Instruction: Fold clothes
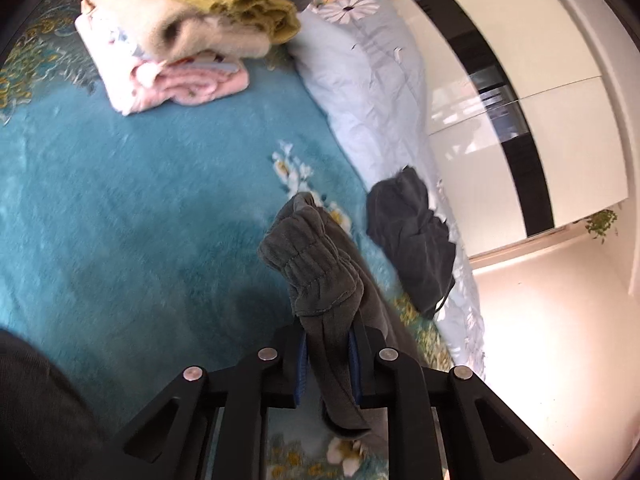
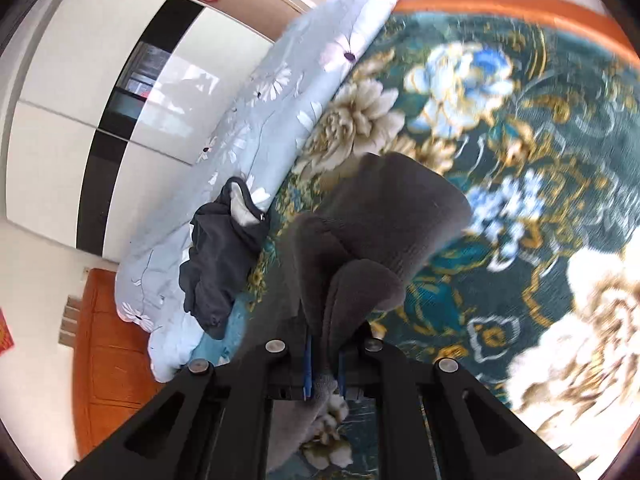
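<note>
Both jaws pinch grey garment [image 1: 316,264], its lower end hidden.

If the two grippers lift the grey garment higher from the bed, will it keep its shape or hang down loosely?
Probably it hangs loosely: the grey garment already droops and bunches above the left gripper. In the right gripper it folds over itself, so it seems soft and floppy. Its fleecy surface likely grips the pads rather than slipping.

The bed [image 1: 140,200] carries a teal floral blanket [image 2: 520,160]. On it lie a stack of folded clothes [image 1: 180,40], a pale blue quilt [image 1: 372,80] along one edge, and a dark garment [image 1: 412,236], apparently resting on the quilt.
</note>
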